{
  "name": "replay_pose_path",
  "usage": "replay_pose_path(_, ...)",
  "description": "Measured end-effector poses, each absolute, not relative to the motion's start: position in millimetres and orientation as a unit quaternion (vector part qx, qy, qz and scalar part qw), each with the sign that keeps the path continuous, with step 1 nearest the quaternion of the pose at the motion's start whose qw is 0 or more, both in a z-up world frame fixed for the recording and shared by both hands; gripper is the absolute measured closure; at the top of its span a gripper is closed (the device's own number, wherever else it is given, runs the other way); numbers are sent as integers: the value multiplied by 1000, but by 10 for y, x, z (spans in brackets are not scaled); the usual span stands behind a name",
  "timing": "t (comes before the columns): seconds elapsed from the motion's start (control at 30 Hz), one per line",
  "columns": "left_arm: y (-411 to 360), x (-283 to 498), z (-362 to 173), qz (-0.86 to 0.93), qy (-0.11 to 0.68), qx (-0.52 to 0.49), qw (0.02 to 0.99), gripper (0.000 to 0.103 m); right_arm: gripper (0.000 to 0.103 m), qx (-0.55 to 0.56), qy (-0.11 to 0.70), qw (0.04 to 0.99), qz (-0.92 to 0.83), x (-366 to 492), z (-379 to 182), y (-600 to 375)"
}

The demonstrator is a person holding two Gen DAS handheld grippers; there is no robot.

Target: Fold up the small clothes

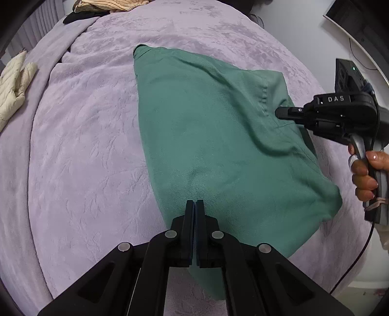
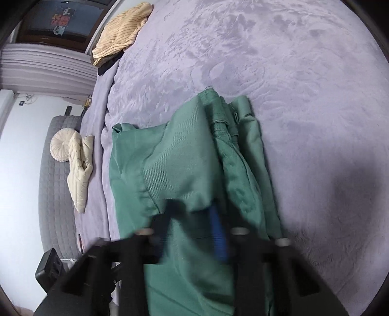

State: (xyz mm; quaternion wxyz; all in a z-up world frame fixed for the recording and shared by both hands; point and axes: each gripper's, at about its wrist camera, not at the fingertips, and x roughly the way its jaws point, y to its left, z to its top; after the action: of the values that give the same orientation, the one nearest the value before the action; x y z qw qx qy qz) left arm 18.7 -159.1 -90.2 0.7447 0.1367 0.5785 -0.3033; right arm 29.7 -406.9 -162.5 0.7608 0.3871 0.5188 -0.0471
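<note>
A green garment [image 1: 206,133] lies partly folded on the lilac bed cover [image 1: 85,145], with its seamed edge towards the right. My left gripper [image 1: 195,201] is shut above the garment's near end, and no cloth shows between its fingers. Coming in from the right, my right gripper [image 1: 277,113] has its tip pinched on a raised crease of the cloth, held by a person's hand [image 1: 364,175]. The right wrist view is blurred: the green garment [image 2: 182,170] runs between the fingers of the right gripper [image 2: 194,209].
A cream quilted garment [image 1: 14,85] lies at the bed's left edge, with a tan striped garment [image 1: 109,4] on a black item [image 1: 75,15] at the far end. A grey quilted bench [image 2: 53,194] with a round cushion [image 2: 60,143] stands beside the bed.
</note>
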Motion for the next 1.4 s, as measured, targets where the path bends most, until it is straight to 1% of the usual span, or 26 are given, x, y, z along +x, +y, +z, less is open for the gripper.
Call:
replay_pose_path(0.07,-1580,174,-888,-304,577,133,746,102,98,300,517,799,-65,340,-1375,-3988)
replay_pose_path(0.1,-1573,169,-896,-306,577,131,746,102,98,282,518,804,-72,348,-1339,-4000)
replay_pose_path(0.27,-1676,84,-953,-312,566,147,749,102,98,269,553,783,-95,420,-1699,-4187)
replay_pose_path(0.37,-1690,78,-937,-308,566,150,750,102,98,321,536,775,-98,340,-1734,-4304)
replay_pose_path(0.43,-1653,107,-931,-305,574,141,747,102,98,344,526,770,-111,224,-1625,-4334)
replay_pose_path(0.47,-1632,118,-925,-303,579,136,745,102,95,348,522,771,-113,163,-1543,-4322)
replay_pose_path(0.57,-1570,120,-892,-301,587,129,741,102,91,325,519,785,-95,-10,-1219,-4100)
replay_pose_path(0.67,-1539,69,-866,-306,588,133,736,102,91,294,535,790,-57,-196,-1044,-3701)
replay_pose_path(0.73,-1536,17,-882,-310,592,140,731,102,91,288,554,780,-52,-351,-1110,-3507)
replay_pose_path(0.8,-1547,-43,-915,-313,587,156,730,102,91,270,582,763,-81,-513,-1327,-3427)
replay_pose_path(0.83,-1550,-69,-937,-315,582,166,731,102,93,269,595,751,-99,-615,-1477,-3445)
replay_pose_path(0.87,-1553,-70,-947,-316,582,170,729,102,98,284,605,735,-115,-724,-1622,-3488)
replay_pose_path(0.93,-1534,-63,-912,-316,590,166,725,102,99,347,586,721,-127,-928,-1700,-3619)
replay_pose_path(1.0,-1490,-59,-862,-312,593,163,724,102,99,367,570,721,-141,-1041,-1605,-3682)
replay_pose_path(1.07,-1433,-64,-844,-307,599,162,722,102,93,362,565,725,-156,-1112,-1468,-3707)
replay_pose_path(1.27,-1248,-113,-786,-287,616,155,717,102,92,363,557,731,-151,-1221,-1177,-3556)
replay_pose_path(1.33,-1209,-132,-769,-280,620,155,717,102,88,368,556,731,-146,-1225,-1134,-3425)
replay_pose_path(1.37,-1188,-139,-757,-277,621,155,717,102,81,371,557,729,-145,-1219,-1130,-3352)
replay_pose_path(1.4,-1175,-142,-746,-275,622,155,717,102,70,372,559,728,-143,-1202,-1118,-3268)
